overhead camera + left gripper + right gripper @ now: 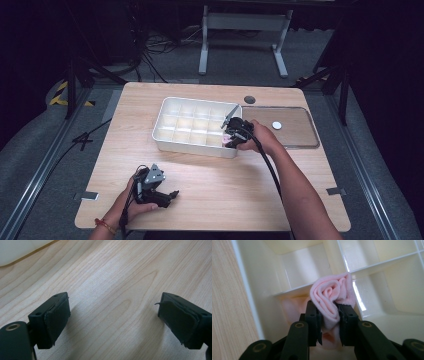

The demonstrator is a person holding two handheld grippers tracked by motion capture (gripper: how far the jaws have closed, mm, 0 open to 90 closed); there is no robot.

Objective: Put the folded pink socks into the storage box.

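From my feed: light wooden desk (210, 200) with rounded corners, evenly lit from above. Grey carpeted floor (240, 60) all around; the room beyond falls into darkness. White metal frame legs (243, 30) stand behind the desk. Black cables (155, 47) tangle on the floor at back left. Yellow-black hazard tape (62, 95) at left. Metal rails (35, 175) flank both sides.

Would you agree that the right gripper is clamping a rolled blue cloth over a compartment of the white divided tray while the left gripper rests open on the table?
Not quite: the rolled cloth is pink, not blue, as the right gripper view shows. Otherwise yes: the right gripper clamps it over a compartment of the white divided tray, and the left gripper rests open on the table.
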